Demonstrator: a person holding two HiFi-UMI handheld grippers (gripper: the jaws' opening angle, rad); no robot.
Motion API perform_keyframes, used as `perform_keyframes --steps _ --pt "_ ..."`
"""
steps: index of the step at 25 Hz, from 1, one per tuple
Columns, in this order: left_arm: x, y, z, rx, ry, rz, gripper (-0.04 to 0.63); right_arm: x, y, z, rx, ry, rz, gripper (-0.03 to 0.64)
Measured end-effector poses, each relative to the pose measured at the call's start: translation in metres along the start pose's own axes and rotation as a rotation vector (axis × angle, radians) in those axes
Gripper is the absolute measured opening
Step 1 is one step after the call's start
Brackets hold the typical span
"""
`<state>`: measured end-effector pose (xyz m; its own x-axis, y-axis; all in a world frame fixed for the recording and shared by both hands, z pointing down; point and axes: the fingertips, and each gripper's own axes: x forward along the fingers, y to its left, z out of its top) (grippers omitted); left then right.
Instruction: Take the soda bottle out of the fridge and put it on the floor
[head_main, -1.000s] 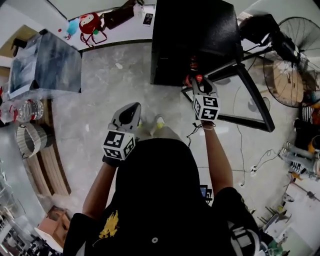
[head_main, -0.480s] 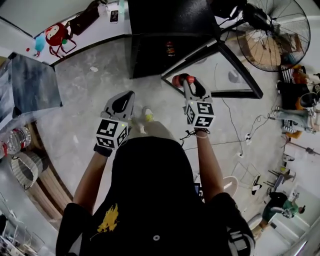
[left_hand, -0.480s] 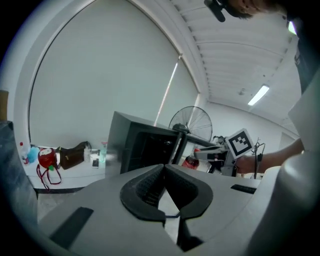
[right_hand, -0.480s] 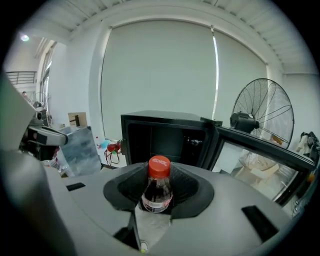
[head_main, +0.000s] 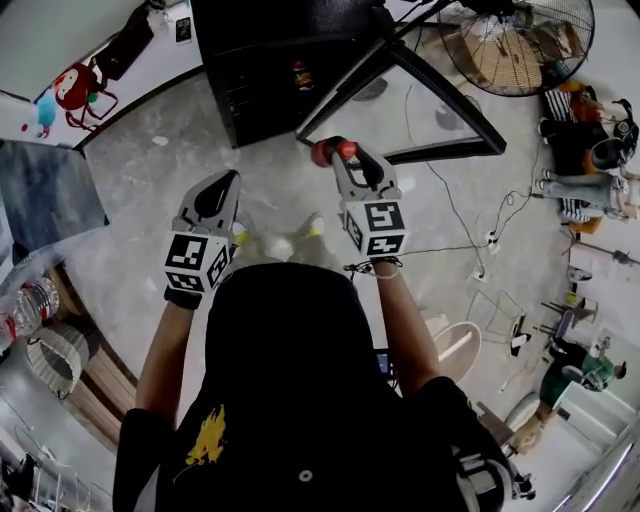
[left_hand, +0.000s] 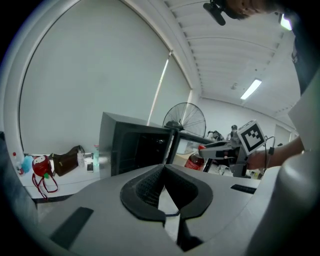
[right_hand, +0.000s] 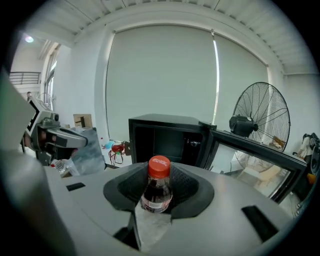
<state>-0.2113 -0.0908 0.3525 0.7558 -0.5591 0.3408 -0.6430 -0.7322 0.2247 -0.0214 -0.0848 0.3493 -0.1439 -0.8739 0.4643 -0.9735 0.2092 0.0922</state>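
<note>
Concrete floor (head_main: 150, 200) waits below the right tool (head_main: 338, 158), clamped on the soda bottle (right_hand: 156, 192), already clear of the fridge (head_main: 270, 70) ahead; setting it down remains. Left tool (head_main: 218, 190): closed, empty.

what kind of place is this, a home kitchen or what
Probably a workshop or lab-type room, not a home kitchen: a bare concrete floor, a small black fridge standing open directly on it, and a big pedestal fan close by.

The soda bottle (head_main: 322, 152) sits between the right hand-held gripper's (head_main: 340, 165) jaws, with the fridge (head_main: 270, 80) at twelve o'clock and the fan (head_main: 515, 45) at two.
</note>
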Motion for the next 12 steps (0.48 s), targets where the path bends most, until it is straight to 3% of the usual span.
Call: perform_keyframes --steps 5,12 --pt "0.027 -0.045 0.007 0.004 -0.011 0.072 0.018 -0.014 -0.032 -0.004 -0.049 -0.036 0.092 0.121" --pt "0.052 -0.094 0.002 -0.027 -0.019 0.243 0.018 -0.035 -0.088 -0.032 -0.058 -0.061 0.226 0.121"
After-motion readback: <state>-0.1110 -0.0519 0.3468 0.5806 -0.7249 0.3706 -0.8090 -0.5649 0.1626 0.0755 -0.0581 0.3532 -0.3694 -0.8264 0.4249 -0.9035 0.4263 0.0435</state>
